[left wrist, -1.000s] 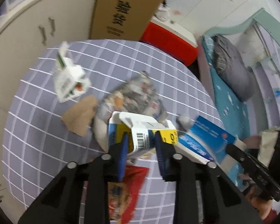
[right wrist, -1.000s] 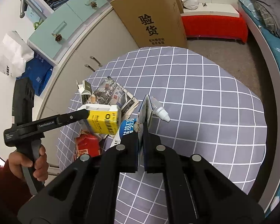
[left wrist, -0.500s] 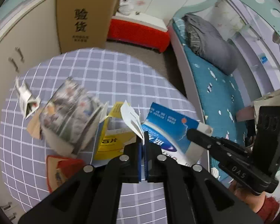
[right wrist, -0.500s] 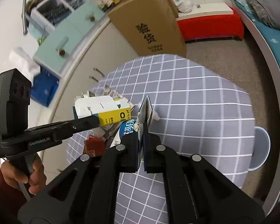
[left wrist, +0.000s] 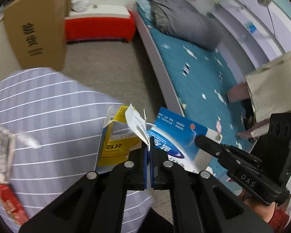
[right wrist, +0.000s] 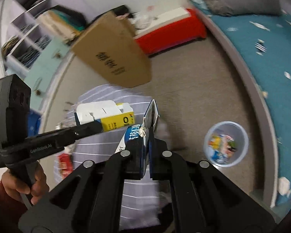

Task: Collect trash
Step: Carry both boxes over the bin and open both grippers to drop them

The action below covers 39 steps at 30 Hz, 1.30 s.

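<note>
The left hand-held gripper (left wrist: 149,147) is seen clamped on a white flap of the yellow box (left wrist: 117,145), its pads pressed together on the thin card. The box is an opened carton, yellow on its sides with dark print, white inside and on its torn-open top flaps; one side carries a large "O" in the right wrist view. It is held up over the edge of the worktop (left wrist: 48,104), which is covered by a grey cloth with a white grid.

The right hand-held gripper (right wrist: 146,134) is seen clamped on the edge of the blue box (right wrist: 132,136), a flat carton, blue with white lettering and a white curved band, its end flap open. In the left wrist view the blue box (left wrist: 176,136) is held just beside the yellow one, near the worktop edge and above the carpet (left wrist: 110,68).

A clear bin (right wrist: 226,143) stands on the carpet near the bed (right wrist: 271,62), well apart from both boxes, with colourful wrappers inside. A red packet (left wrist: 9,202) and a blurred printed sheet (left wrist: 0,147) are left on the worktop. A cardboard carton (left wrist: 36,29) stands beyond the worktop, a red box (left wrist: 99,27) behind it. A hand (right wrist: 25,184) is wrapped around the left handle.
</note>
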Available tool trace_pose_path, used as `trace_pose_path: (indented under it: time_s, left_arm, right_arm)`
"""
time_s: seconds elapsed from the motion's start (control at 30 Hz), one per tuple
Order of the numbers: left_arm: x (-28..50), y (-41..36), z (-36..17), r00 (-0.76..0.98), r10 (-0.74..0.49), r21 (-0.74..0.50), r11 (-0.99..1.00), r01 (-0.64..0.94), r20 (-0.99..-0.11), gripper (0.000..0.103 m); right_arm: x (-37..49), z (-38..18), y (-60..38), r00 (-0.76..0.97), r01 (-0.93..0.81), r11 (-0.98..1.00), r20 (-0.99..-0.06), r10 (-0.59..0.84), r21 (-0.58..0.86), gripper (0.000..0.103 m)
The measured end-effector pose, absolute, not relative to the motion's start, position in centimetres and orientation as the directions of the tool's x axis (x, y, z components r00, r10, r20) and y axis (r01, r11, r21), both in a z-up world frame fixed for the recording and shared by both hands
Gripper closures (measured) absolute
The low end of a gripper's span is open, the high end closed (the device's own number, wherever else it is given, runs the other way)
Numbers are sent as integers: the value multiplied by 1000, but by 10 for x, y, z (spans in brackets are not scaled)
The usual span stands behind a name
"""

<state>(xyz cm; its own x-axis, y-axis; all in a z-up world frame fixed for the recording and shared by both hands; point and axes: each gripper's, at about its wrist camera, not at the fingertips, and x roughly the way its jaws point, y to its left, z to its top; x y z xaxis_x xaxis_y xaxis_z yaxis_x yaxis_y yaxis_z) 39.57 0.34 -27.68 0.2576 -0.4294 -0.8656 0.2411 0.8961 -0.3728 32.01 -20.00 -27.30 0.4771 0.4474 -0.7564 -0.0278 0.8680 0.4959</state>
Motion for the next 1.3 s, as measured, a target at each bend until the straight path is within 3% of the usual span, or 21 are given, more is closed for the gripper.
trace_pose_path:
  time_s: [0.3, 0.57, 0.63, 0.7, 1.3]
  left_arm:
    - [412, -111, -360, 88, -423, -397, 891, 222, -902, 101]
    - [423, -146, -410, 25, -348, -336, 919, 206, -937, 101]
    - [428, -150, -416, 19, -329, -319, 926, 201, -944, 101]
    - [433, -153, -421, 9, -320, -312, 931, 191, -947, 101]
    - [441, -194, -437, -74, -288, -298, 922, 246, -955, 101]
  right_arm:
    - [308, -361, -311, 340, 197, 899, -887, 312, 392, 99]
    - [326, -412, -343, 296, 293, 869, -902, 315, 399, 94]
    - [338, -421, -345, 289, 291, 867, -902, 322, 403, 85]
    - [347, -430, -347, 271, 295, 880, -916, 296, 371, 44]
    - [337, -415, -387, 309, 371, 833, -901, 306, 410, 42]
